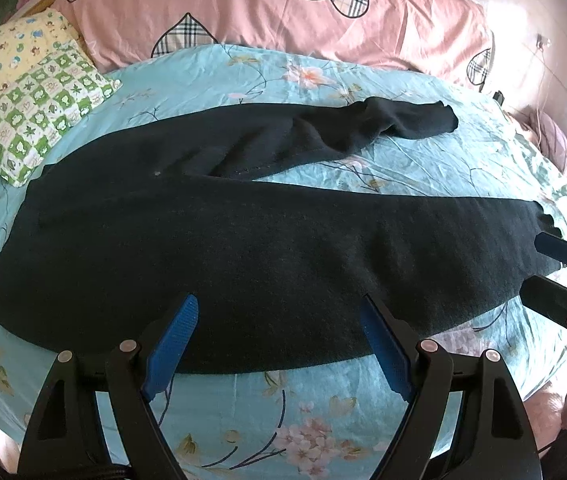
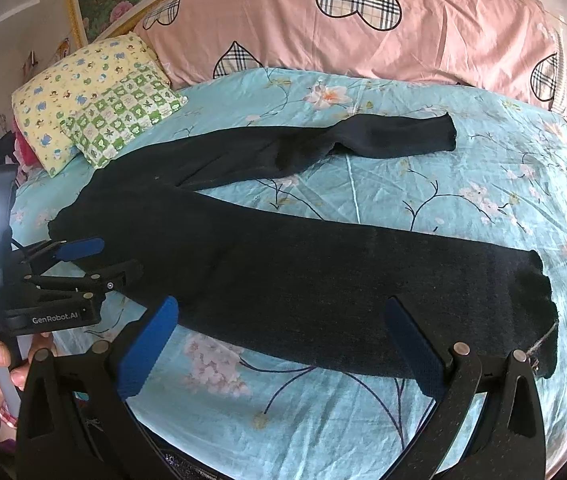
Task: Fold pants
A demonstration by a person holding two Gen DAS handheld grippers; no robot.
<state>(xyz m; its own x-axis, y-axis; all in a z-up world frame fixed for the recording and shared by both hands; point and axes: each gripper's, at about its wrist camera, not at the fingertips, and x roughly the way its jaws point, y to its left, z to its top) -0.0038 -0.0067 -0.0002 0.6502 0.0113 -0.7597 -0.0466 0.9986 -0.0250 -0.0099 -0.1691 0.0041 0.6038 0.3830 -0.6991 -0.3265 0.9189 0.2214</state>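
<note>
Black pants lie spread on the light blue flowered bedsheet, waist at the left, two legs running right in a V. The far leg is wrinkled; the near leg ends at a cuff. My left gripper is open, its blue pads over the near edge of the pants by the waist and thigh. It also shows in the right wrist view. My right gripper is open over the near leg's lower part. It also shows at the right edge of the left wrist view.
A long pink pillow with plaid hearts lies along the back. A green checked pillow rests on a yellow patterned one at the back left, near the waist. The bed's right edge drops off.
</note>
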